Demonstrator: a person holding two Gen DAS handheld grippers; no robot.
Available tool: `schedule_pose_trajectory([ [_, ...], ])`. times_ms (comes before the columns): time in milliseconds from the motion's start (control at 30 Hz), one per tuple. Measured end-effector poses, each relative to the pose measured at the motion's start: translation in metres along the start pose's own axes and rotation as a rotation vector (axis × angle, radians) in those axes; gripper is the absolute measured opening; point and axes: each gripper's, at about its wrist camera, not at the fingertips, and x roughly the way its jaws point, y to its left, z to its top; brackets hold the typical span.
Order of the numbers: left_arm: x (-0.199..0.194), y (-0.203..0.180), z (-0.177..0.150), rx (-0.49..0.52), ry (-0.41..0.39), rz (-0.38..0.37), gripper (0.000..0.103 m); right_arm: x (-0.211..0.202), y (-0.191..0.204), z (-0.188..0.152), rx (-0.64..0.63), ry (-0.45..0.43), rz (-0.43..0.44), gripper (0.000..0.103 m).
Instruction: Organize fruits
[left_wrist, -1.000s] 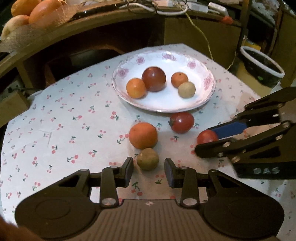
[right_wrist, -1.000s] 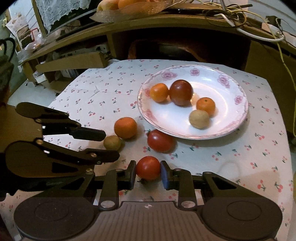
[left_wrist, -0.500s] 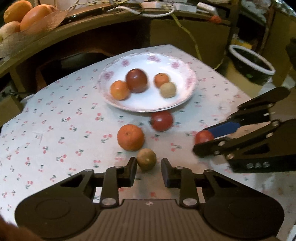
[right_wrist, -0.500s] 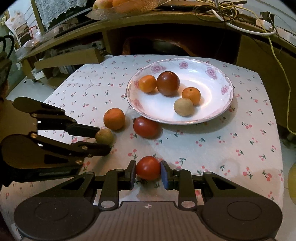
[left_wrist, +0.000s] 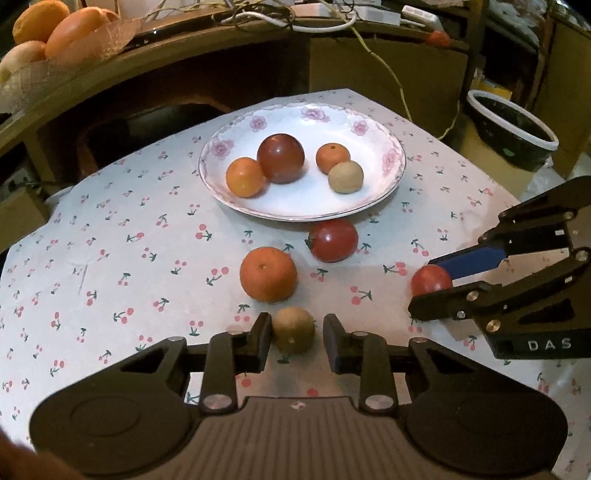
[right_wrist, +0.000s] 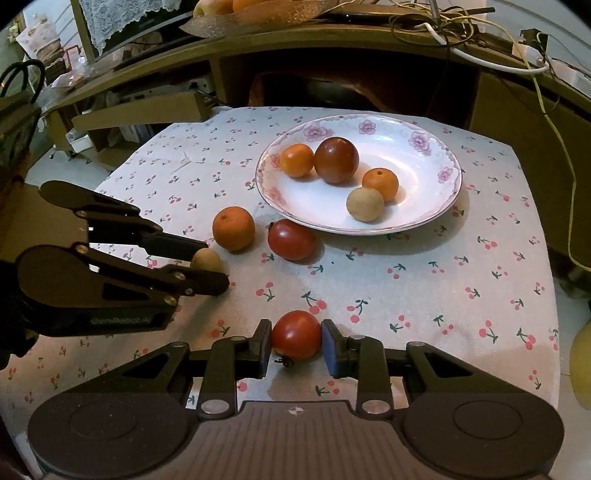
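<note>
A white flowered plate (left_wrist: 384, 192) (right_wrist: 436, 214) holds two small oranges, a dark red tomato and a tan round fruit. On the cloth lie an orange (left_wrist: 268, 274) (right_wrist: 233, 228) and a red tomato (left_wrist: 333, 240) (right_wrist: 291, 239). My left gripper (left_wrist: 294, 339) (right_wrist: 212, 264) has its jaws around a small brown fruit (left_wrist: 294, 329) (right_wrist: 205, 260); a gap shows at the right jaw. My right gripper (right_wrist: 296, 345) (left_wrist: 432, 286) is shut on a red tomato (right_wrist: 296, 334) (left_wrist: 430, 280), low over the cloth.
A wooden shelf behind the table carries a basket of fruit (left_wrist: 48, 33) and cables (right_wrist: 480, 55). A dark bin with a white rim (left_wrist: 511, 129) stands on the floor to the right. A cardboard box (right_wrist: 136, 110) lies at the back left.
The right gripper has closed on the red tomato and holds it. The left gripper has closed in around the small brown fruit. Both views shifted slightly.
</note>
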Motion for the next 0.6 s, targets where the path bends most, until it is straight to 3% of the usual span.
schedule_pose_trajectory([
  [267, -0.0018, -0.0029, -0.0023, 0.001, -0.001, 0.017, 0.039, -0.0046, -0.0011, -0.0058, 0.01, -0.007, -0.021, 0.039],
  [333, -0.0015, -0.0027, -0.0024, 0.004, -0.002, 0.027, 0.043, -0.0051, -0.0021, -0.0067, 0.02, -0.012, -0.017, 0.046],
  [600, -0.003, 0.0008, -0.0044, -0.019, -0.002, 0.033, 0.048, -0.0023, 0.0027, 0.0018, 0.004, -0.033, -0.029, 0.046],
])
